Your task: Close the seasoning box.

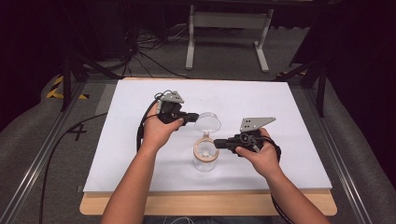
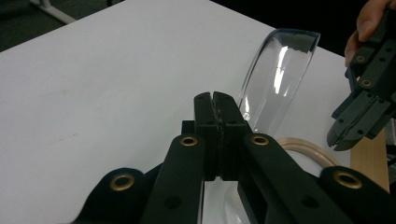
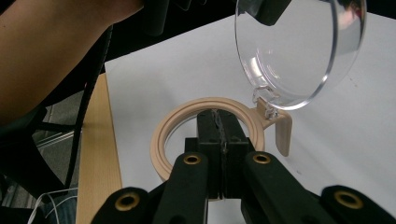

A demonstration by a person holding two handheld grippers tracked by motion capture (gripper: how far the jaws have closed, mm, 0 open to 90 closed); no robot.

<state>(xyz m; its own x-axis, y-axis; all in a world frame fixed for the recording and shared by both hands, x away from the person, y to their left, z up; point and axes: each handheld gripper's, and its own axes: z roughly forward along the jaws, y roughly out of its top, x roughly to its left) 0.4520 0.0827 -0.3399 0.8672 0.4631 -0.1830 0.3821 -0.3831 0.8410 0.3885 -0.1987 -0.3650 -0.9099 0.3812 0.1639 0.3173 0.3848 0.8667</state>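
Observation:
A clear jar (image 1: 204,164) with a beige ring (image 1: 198,154) (image 3: 163,140) at its mouth stands on the white board, near the front middle. Its clear hinged lid (image 1: 208,122) (image 2: 280,79) (image 3: 299,51) is swung up and open. My left gripper (image 1: 195,116) (image 2: 215,100) is shut, its tips right against the lid's far side; nothing shows between the jaws. My right gripper (image 1: 217,143) (image 3: 219,116) is shut too, its tips at the ring's rim over the jar mouth. The left gripper view shows the right gripper (image 2: 337,140) just above the ring (image 2: 308,149).
The white board (image 1: 280,102) lies on a wooden tabletop (image 1: 210,203) whose edge shows at the front. A cable (image 1: 142,123) runs back from the left gripper. A white metal stand (image 1: 229,28) and floor cables are beyond the table.

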